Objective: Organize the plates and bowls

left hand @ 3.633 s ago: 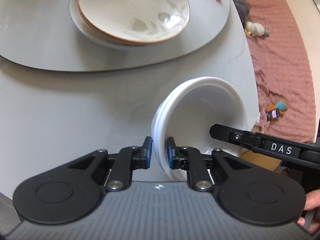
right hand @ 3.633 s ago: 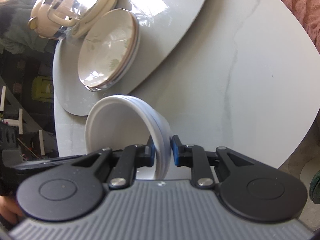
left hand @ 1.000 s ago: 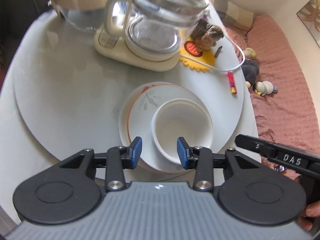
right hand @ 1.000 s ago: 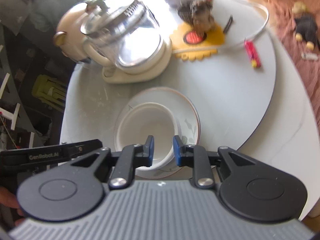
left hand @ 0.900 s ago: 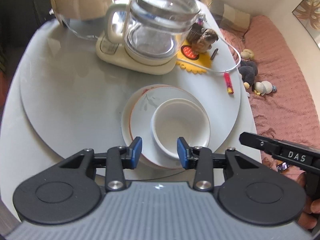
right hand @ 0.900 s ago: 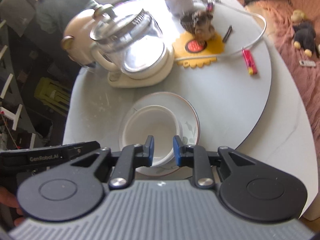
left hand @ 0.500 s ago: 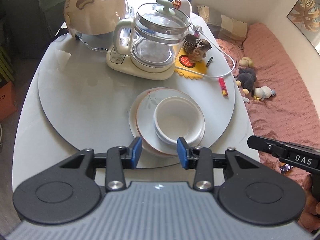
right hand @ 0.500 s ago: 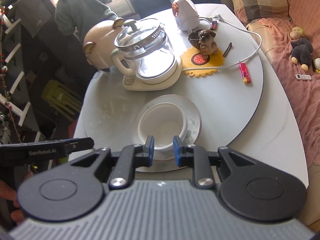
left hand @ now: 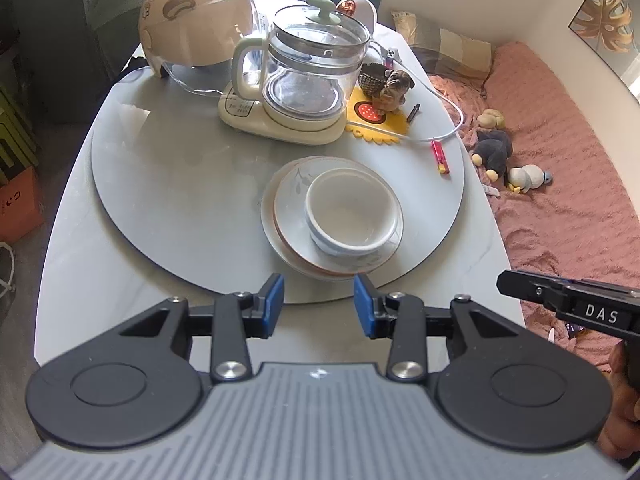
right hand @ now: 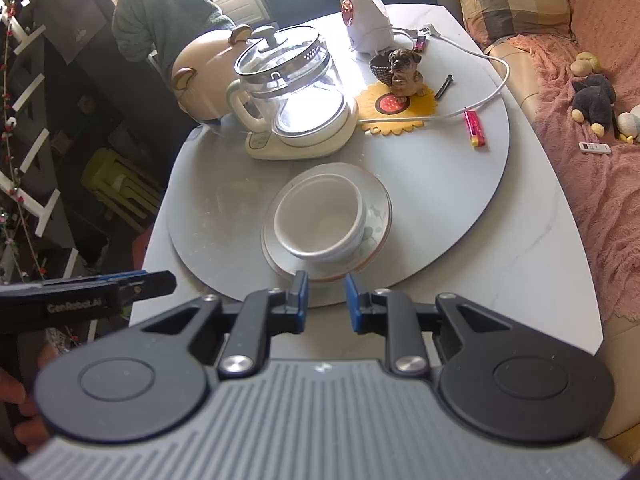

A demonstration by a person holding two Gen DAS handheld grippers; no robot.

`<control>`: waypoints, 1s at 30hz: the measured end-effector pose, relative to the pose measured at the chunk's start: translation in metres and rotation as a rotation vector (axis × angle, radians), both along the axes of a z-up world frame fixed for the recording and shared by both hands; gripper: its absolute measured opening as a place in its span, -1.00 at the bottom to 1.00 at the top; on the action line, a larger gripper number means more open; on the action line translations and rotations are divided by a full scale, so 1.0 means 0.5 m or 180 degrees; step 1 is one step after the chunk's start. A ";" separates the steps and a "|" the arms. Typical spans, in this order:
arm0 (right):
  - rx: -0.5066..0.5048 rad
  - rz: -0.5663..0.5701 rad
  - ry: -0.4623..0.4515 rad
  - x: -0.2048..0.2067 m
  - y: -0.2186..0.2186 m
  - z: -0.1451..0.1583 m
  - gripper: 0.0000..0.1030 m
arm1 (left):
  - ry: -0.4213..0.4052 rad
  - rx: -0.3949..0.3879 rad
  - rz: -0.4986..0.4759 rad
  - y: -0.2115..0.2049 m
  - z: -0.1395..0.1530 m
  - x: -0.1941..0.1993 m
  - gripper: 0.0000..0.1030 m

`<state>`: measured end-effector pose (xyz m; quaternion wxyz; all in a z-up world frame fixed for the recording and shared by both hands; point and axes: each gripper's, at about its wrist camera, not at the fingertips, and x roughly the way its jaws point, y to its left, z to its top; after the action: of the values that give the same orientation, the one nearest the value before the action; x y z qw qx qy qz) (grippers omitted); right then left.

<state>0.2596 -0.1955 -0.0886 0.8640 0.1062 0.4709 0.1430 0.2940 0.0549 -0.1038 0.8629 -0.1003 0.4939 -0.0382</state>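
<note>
White bowls [left hand: 349, 214], nested, sit on stacked plates [left hand: 288, 216] near the front rim of the round grey turntable [left hand: 168, 176]. Bare turntable lies to their left; the glass kettle [left hand: 308, 68] stands behind them, well apart. Marble-look tabletop [left hand: 132, 312] runs open to its near edge. Left gripper [left hand: 319, 306]: blue pads parted, nothing between them. Right gripper [right hand: 325, 302]: narrower gap, also empty. Both hang clear of the glossy crockery.
</note>
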 end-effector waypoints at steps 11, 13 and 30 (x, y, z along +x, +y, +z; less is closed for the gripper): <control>-0.0072 -0.0054 0.0021 -0.043 -0.023 0.008 -0.52 | 0.0059 0.0041 0.0032 -0.004 0.002 -0.055 -0.15; -0.0071 -0.0072 0.0050 -0.044 -0.026 0.005 -0.52 | 0.0030 0.0045 0.0059 -0.002 0.006 -0.058 -0.15; -0.0123 0.0015 0.0009 -0.054 -0.011 0.007 -0.52 | 0.0000 0.0107 0.0073 -0.005 0.014 -0.071 -0.07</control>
<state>0.2324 -0.2009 -0.0853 0.8649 0.0886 0.4750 0.1358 0.2586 0.0524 -0.0966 0.8648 -0.0914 0.4932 -0.0200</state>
